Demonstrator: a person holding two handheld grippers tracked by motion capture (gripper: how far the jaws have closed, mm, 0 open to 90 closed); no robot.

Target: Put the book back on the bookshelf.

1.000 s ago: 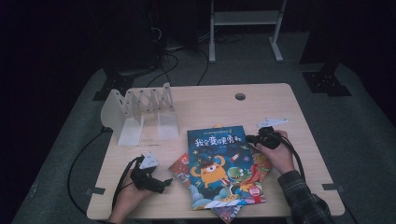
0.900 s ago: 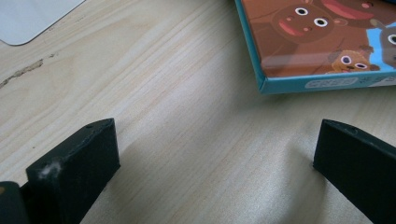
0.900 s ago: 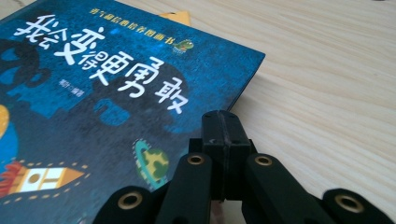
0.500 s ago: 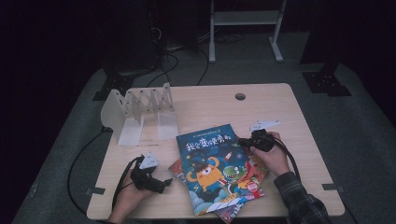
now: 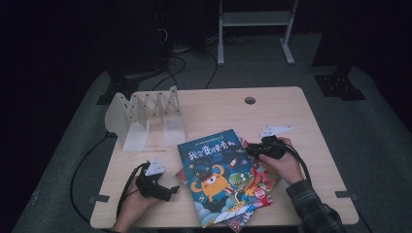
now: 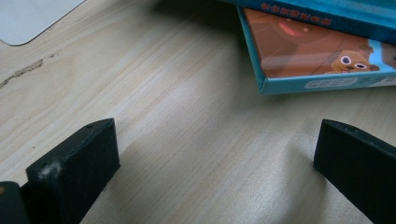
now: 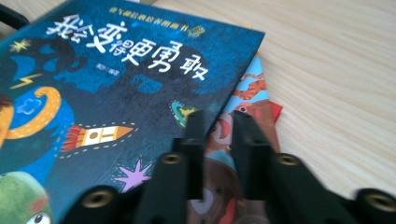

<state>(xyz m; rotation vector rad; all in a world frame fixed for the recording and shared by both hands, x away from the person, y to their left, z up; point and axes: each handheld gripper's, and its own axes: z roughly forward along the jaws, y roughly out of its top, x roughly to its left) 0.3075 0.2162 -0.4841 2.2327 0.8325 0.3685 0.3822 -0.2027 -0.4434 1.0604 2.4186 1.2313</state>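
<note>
1. A blue picture book (image 5: 216,174) is lying on top of a small pile on the wooden table (image 5: 291,109). Its cover is showing an orange one-eyed monster, a green creature, a small rocket and white Chinese characters across the top.
2. In the right gripper view the book (image 7: 121,98) is sitting ahead and to the left of the jaws, its right edge running between them.
3. The right gripper (image 5: 252,151), held in the person's right hand (image 5: 284,165), is pinching that edge. The jaws are drawn close with a narrow gap, one on top of the cover and one beside it, so the right gripper (image 7: 217,140) is appearing to grasp the book's edge.
4. A red book (image 7: 247,116) with cartoon figures is peeking out beneath, just right of the jaws.
5. The left gripper (image 5: 170,190) is resting on the table with its jaws spread wide and nothing between them.
6. In the left gripper view a teal-edged book (image 6: 322,60) showing a brown puppy is lying ahead of the right jaw, apart from it.
7. A white folding rack (image 5: 145,114) is standing well beyond the left gripper.
</note>
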